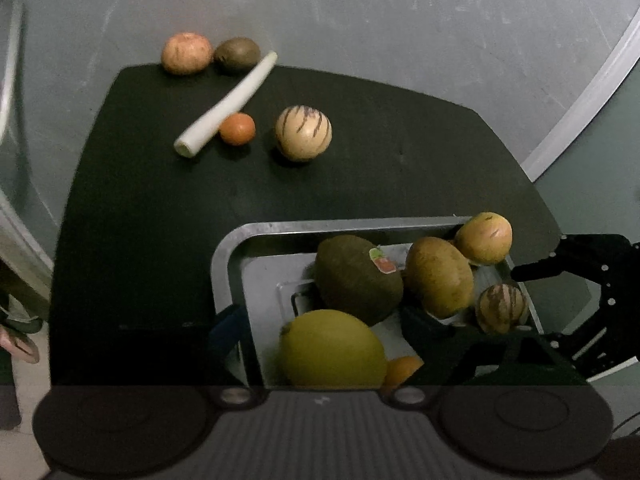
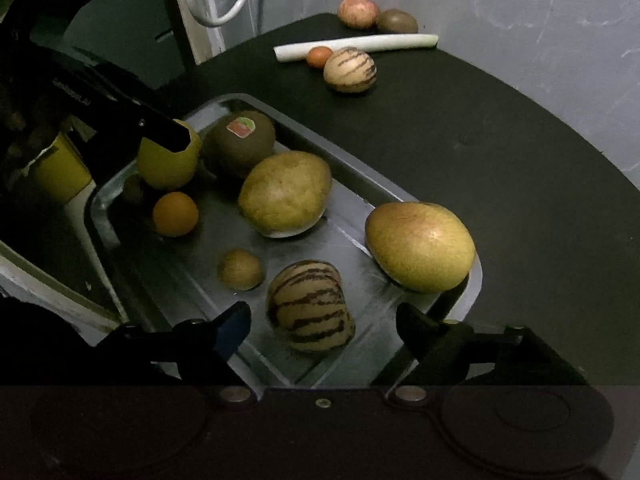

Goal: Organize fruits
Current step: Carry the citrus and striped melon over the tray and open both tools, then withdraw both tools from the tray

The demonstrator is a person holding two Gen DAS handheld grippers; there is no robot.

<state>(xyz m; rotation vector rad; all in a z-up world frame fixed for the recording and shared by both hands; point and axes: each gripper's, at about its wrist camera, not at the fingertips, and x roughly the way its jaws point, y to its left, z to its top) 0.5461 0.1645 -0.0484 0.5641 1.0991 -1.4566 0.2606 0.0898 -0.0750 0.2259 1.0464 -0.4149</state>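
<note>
A metal tray [image 1: 228, 256] [image 2: 352, 178] on the dark table holds several fruits: a yellow lemon-like fruit [image 1: 332, 348] [image 2: 168, 162], a dark green fruit with a sticker [image 1: 356, 278] [image 2: 240, 142], a tan fruit [image 2: 286, 194], an orange [image 2: 175, 214], a small brown fruit [image 2: 240, 270], a striped melon [image 2: 310, 306]. A yellow-green fruit [image 2: 420, 246] rests on the tray's rim. My left gripper [image 1: 324, 332] is open around the lemon-like fruit. My right gripper [image 2: 324, 328] is open around the striped melon.
On the far table lie a striped melon [image 1: 303, 133] [image 2: 350, 70], a small orange [image 1: 237, 129], a white leek stalk [image 1: 226, 106] [image 2: 356, 46], an apple [image 1: 186, 53] and a kiwi [image 1: 237, 54]. A grey wall stands behind.
</note>
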